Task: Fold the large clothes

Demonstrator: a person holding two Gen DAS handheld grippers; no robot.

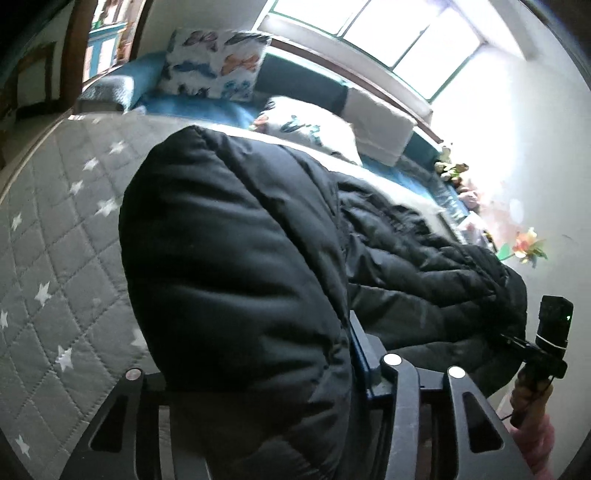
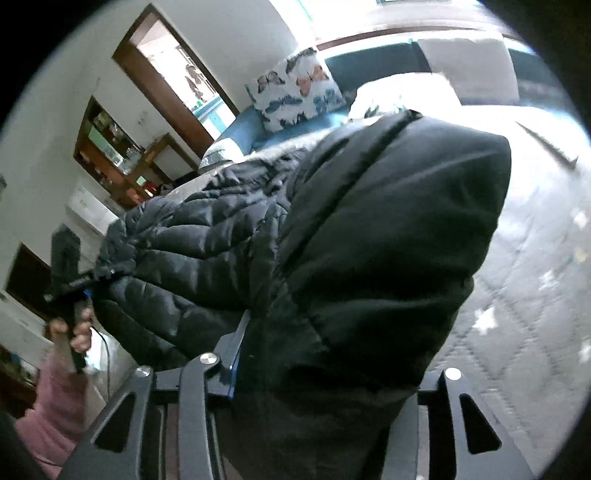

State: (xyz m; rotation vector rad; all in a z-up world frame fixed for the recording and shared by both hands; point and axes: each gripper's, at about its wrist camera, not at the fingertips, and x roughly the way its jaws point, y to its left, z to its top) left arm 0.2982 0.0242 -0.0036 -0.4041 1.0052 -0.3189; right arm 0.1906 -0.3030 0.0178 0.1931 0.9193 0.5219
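Observation:
A black quilted puffer jacket (image 1: 236, 258) hangs between my two grippers above the bed; it also fills the right wrist view (image 2: 369, 240). My left gripper (image 1: 332, 369) is shut on one edge of the jacket, whose fabric bulges over the fingers and hides the tips. My right gripper (image 2: 258, 365) is shut on the other edge in the same way. The left wrist view shows the right gripper (image 1: 517, 339) at the far right, pinching the jacket. The right wrist view shows the left gripper (image 2: 88, 280) at the far left, pinching the jacket.
A grey quilted bedspread with white stars (image 1: 55, 240) lies below, also seen in the right wrist view (image 2: 517, 314). Butterfly-print pillows (image 1: 214, 62) and a white pillow (image 1: 310, 125) sit at the head. A bright window (image 1: 388, 33), wooden shelves (image 2: 110, 155) and a doorway (image 2: 173, 70) surround the bed.

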